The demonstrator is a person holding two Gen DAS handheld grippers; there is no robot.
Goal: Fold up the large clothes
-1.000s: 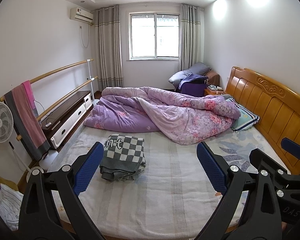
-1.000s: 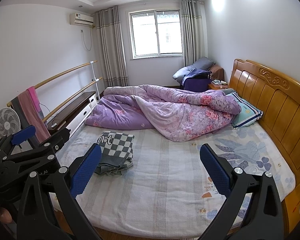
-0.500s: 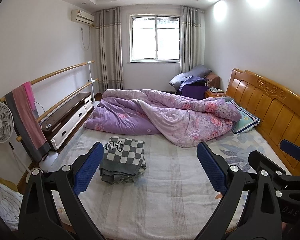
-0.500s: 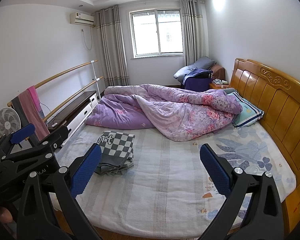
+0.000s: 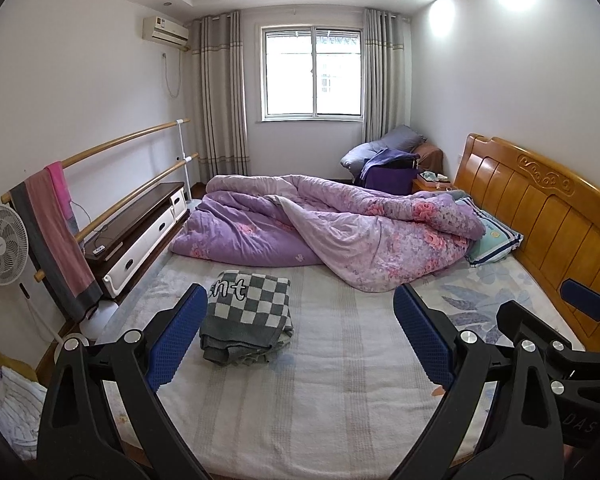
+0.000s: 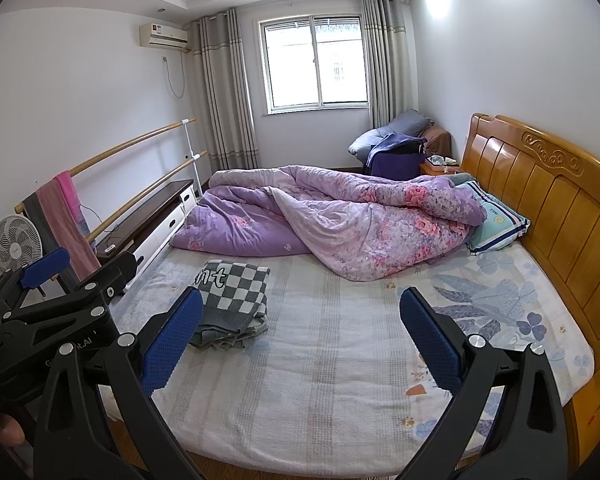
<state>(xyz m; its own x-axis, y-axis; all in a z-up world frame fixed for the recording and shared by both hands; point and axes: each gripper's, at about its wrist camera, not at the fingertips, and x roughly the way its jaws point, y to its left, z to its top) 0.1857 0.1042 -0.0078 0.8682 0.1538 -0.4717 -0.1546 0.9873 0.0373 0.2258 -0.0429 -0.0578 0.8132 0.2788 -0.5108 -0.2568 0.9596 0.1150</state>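
Left gripper (image 5: 300, 328): jaws spread, holding nothing, above the bed (image 5: 340, 380). Right gripper (image 6: 302, 330): jaws spread, likewise holding nothing. Folded checked garment (image 5: 247, 314) lies flat on the bed at 10 o'clock from centre in the left view, just beside the left blue pad. Purple quilt (image 5: 340, 232) heaped at 12 o'clock, apart from the garment.

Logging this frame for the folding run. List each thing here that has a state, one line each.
checkered garment: folded, lying flat on the bed.
purple quilt: unfolded, bunched across the far side of the bed.
left gripper: open, empty, above the bed.
right gripper: open, empty, above the bed.
curtains: drawn open beside the window.
towel: draped over the wooden rail.
pillow: partly under the quilt.
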